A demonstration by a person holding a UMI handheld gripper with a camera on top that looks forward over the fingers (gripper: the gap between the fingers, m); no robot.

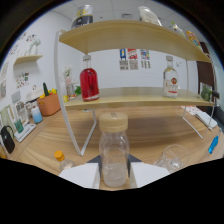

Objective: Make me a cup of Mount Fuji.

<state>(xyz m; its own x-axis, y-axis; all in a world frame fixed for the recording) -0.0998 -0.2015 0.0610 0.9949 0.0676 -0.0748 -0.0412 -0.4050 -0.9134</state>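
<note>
A clear, nearly empty bottle (114,150) with a beige screw cap stands upright between my fingers, and both white fingers (82,175) press against its lower sides, so my gripper (115,172) is shut on it. Just to the right of the bottle, an empty clear glass (173,157) rests on the wooden table. Beyond them, on the lower shelf, stand a bottle of red liquid (89,82) at the left and a clear bottle with a red label (170,80) at the right.
A two-level wooden shelf (135,95) on white legs (75,132) spans the table ahead, with more bottles (82,17) on top. A small orange-capped item (60,156) lies left of my fingers. An orange pot (48,103) stands far left, a blue pen (213,145) far right.
</note>
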